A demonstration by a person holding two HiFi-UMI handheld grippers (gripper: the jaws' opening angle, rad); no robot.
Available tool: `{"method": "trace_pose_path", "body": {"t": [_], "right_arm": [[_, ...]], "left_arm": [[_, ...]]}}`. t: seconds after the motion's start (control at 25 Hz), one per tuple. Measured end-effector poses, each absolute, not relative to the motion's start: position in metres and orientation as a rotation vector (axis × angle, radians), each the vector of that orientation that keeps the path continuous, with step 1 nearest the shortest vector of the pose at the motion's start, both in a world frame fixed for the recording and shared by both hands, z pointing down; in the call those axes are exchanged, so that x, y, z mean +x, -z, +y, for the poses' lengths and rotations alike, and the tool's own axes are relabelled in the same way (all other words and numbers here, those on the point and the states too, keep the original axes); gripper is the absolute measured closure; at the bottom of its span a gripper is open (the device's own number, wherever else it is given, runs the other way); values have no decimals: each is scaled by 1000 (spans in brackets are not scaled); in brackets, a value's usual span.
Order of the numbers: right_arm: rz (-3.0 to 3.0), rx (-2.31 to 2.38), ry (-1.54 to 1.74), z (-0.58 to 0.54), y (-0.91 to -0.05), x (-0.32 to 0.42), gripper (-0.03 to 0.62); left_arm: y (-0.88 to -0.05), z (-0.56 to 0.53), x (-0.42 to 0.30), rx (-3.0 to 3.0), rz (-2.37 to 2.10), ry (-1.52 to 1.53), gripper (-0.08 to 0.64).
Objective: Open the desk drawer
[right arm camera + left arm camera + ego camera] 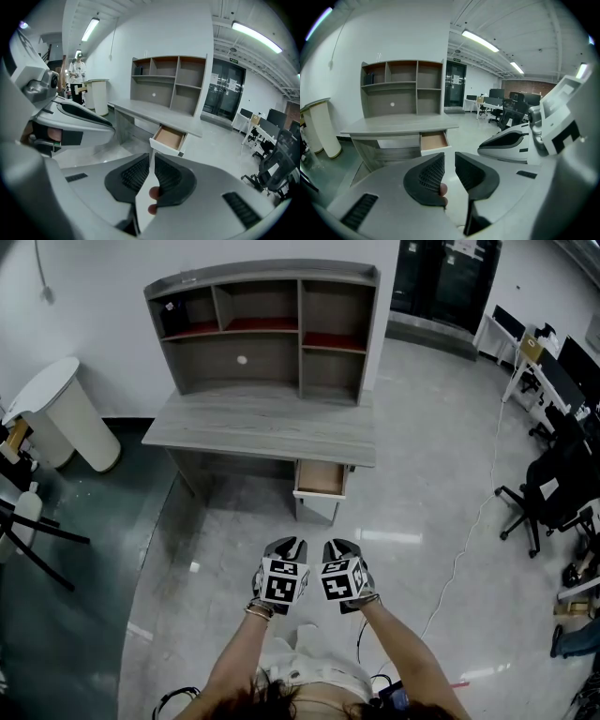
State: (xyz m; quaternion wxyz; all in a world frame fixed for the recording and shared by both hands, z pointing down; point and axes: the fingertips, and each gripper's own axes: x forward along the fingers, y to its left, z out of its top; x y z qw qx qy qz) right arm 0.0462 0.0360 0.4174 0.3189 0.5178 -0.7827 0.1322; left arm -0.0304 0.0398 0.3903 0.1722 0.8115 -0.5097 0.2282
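The grey desk (262, 423) with a shelf hutch stands against the wall ahead. Its small drawer (321, 479) under the right end is pulled out, showing a bare brown inside, which also shows in the left gripper view (433, 140) and the right gripper view (169, 138). Both grippers hang side by side over the floor, well short of the desk. The left gripper (284, 545) (450, 161) is open by a narrow gap and holds nothing. The right gripper (339, 547) (152, 161) has its pads almost touching, with nothing between them.
A white rounded bin (66, 413) stands left of the desk, and a black stand (33, 535) is at the far left. Black office chairs (553, 488) and white desks fill the right side. A thin cable (459, 559) runs across the floor at right.
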Motion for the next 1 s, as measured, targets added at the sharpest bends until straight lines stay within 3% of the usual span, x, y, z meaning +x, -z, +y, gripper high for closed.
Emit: {"method": "trace_pose_path", "body": {"t": [1.0], "right_arm": [[-2119,1512,-279,124,-344,8,561]], "left_arm": [[-330,128,-54,2486,-1364,-583,517]]}}
